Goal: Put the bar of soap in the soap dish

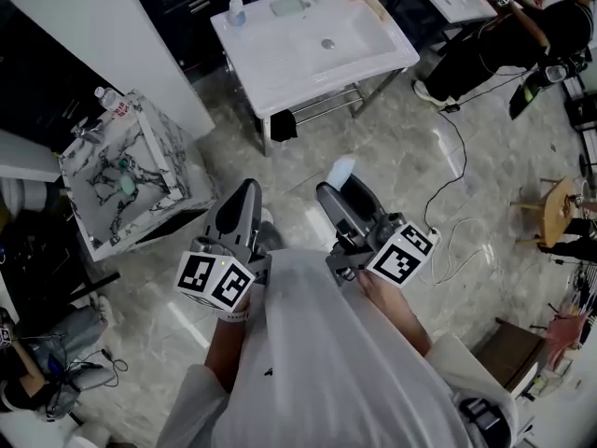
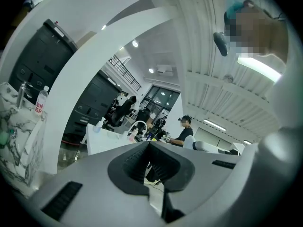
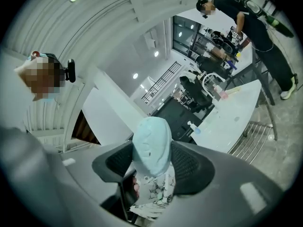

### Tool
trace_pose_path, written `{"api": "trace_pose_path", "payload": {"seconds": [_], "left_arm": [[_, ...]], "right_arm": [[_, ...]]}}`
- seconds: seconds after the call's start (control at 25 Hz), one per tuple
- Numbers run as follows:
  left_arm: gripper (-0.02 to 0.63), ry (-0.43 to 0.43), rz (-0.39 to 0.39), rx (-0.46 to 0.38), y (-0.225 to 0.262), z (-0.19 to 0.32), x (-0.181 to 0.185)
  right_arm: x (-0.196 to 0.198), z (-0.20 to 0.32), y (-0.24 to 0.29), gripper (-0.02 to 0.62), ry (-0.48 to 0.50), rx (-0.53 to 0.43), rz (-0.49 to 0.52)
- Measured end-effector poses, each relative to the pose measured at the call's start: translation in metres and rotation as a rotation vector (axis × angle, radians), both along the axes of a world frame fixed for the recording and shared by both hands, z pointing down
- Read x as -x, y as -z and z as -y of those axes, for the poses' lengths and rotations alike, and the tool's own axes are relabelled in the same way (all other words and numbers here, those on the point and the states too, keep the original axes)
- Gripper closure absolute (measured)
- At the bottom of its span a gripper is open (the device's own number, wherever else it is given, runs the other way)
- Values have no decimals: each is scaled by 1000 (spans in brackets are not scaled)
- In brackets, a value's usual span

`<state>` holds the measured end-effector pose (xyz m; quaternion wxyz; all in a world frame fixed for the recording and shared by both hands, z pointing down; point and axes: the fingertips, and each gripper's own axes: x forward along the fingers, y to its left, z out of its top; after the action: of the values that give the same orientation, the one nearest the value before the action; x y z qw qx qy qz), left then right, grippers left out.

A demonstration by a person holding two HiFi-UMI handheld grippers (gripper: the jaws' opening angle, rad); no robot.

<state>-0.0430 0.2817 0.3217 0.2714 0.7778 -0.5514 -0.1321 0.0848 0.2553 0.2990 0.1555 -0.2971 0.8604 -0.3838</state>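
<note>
A pale blue bar of soap (image 1: 341,169) sticks up from my right gripper (image 1: 338,187), which is shut on it and held close to my body, over the floor. In the right gripper view the soap (image 3: 151,145) fills the gap between the black pads. My left gripper (image 1: 249,192) hangs beside it, jaws shut with nothing between them; its pads (image 2: 137,162) meet in the left gripper view. A pale green soap dish (image 1: 289,7) lies on the back rim of the white washbasin (image 1: 280,63), far ahead of both grippers.
A marble-patterned basin unit (image 1: 93,180) stands at the left with a bottle (image 1: 109,100) on its corner. A pump bottle (image 1: 236,9) stands beside the dish. A person (image 1: 504,40) works at the far right. A cable (image 1: 455,185) runs across the floor near a wooden stool (image 1: 557,208).
</note>
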Motion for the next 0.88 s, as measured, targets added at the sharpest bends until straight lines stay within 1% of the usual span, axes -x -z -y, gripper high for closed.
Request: {"api": "trace_pose_path", "payload": {"seconds": [0.08, 0.24, 0.44, 0.64, 0.88], "left_arm": [[597, 7, -16, -7, 2, 6, 20], [597, 1, -10, -26, 3, 18, 55], [597, -29, -4, -6, -10, 32, 80], [597, -57, -28, 10, -12, 31, 83], [597, -58, -36, 39, -22, 41, 83]], "right_arm": [[19, 7, 0, 328, 5, -1, 3], [50, 20, -2, 328, 0, -13, 13], [76, 33, -6, 328, -28, -4, 28], [73, 30, -6, 328, -66, 11, 13], [61, 42, -18, 328, -93, 44, 15]]}}
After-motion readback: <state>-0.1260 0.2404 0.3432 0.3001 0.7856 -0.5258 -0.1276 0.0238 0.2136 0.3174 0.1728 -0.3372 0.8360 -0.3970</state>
